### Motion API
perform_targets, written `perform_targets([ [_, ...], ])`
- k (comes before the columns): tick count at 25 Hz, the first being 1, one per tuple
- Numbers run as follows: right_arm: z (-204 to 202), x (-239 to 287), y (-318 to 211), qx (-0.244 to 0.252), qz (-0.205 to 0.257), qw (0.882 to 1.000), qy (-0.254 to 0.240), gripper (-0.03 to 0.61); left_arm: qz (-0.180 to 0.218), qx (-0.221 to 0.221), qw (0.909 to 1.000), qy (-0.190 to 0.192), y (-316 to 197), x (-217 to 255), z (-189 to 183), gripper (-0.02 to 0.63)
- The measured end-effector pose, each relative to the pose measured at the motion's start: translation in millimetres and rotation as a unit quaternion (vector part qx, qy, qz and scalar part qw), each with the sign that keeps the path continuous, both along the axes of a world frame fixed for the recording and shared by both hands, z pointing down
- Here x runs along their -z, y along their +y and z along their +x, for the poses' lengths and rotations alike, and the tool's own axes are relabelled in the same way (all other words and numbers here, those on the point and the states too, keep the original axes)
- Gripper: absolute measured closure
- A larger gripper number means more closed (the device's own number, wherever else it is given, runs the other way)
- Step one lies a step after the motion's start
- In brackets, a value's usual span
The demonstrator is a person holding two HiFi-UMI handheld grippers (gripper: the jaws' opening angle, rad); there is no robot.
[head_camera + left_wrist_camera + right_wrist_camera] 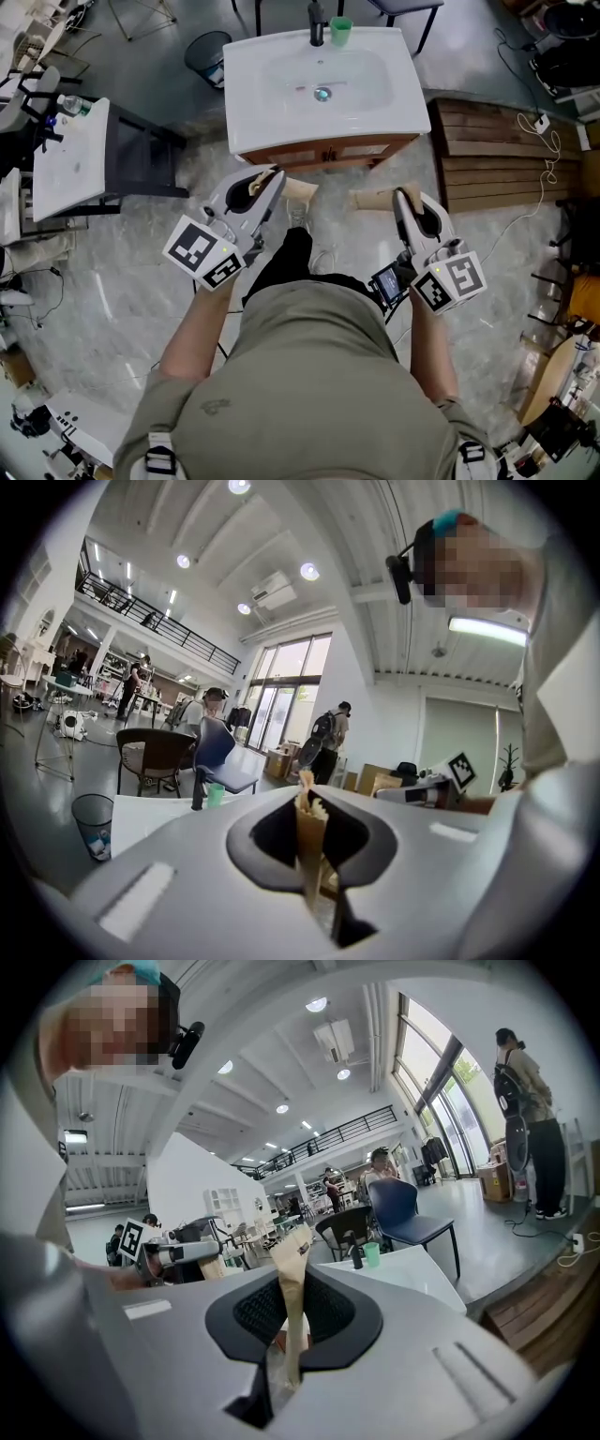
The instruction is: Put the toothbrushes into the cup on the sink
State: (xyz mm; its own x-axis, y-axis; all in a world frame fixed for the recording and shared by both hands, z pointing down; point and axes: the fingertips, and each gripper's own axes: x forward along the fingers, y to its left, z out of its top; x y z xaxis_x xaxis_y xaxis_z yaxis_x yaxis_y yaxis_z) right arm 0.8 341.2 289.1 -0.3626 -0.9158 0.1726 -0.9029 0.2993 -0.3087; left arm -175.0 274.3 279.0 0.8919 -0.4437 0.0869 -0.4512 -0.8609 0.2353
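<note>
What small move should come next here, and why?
Probably turn to look for the toothbrushes. None shows on the sink near the cup, and the left gripper and right gripper are both shut, apparently on nothing, held short of the sink.

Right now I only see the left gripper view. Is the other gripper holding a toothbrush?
Observer: No. The right gripper view shows the right gripper with its jaws shut together and nothing between them.
Operator: Is a brush lying in the sink?
Observer: From the head view I see none in the sink, just its drain.
Operator: What's on the floor on the right?
Observer: There, wooden planks lie beside the sink.
</note>
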Motion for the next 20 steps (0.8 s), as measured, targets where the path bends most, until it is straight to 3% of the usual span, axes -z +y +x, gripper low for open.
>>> perform_targets([
  [20,-10,-28,-119,0.0,-0.033,0.999,-0.007,0.551,-0.019,-0.01,0.9998,-0.001,-124,-19,-2,0.606],
])
